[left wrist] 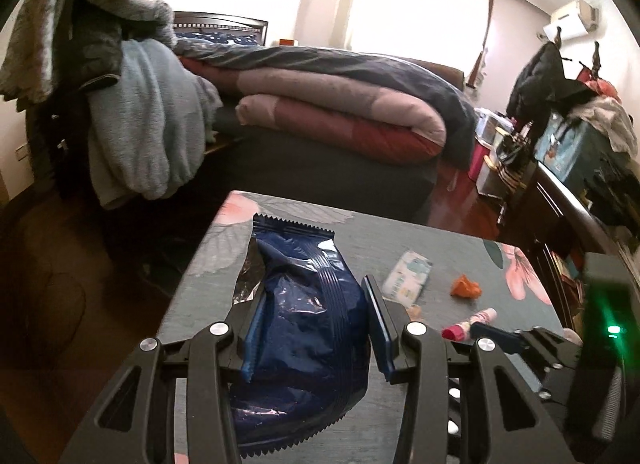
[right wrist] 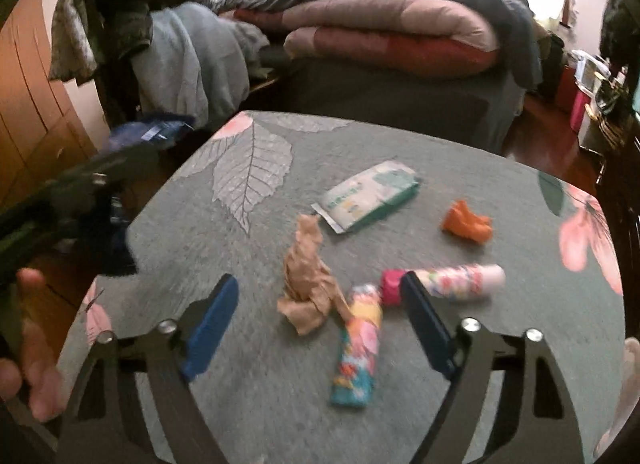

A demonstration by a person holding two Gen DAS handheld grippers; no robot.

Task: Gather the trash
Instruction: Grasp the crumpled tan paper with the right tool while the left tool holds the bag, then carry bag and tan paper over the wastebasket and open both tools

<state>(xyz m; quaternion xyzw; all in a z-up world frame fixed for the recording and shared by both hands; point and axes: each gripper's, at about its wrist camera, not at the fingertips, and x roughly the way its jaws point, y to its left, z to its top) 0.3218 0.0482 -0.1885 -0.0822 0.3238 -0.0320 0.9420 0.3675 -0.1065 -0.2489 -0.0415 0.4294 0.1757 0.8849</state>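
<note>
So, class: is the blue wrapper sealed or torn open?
Torn open: the blue wrapper shows silver lining where one side is ripped, held between the left gripper fingers.

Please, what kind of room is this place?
Most likely a bedroom in a home: a bed with a folded pink and red quilt, a white wall-mounted air conditioner, and a curtained bright window behind the small grey floral-cloth table.

Floral-clothed table under scattered wrappers

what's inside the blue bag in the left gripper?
Cannot tell. The blue bag sits between the left gripper's fingers, its torn top showing only silver foil lining; any contents are hidden by the crumpled film. Under it, the tablecloth shows around its edges.
</note>
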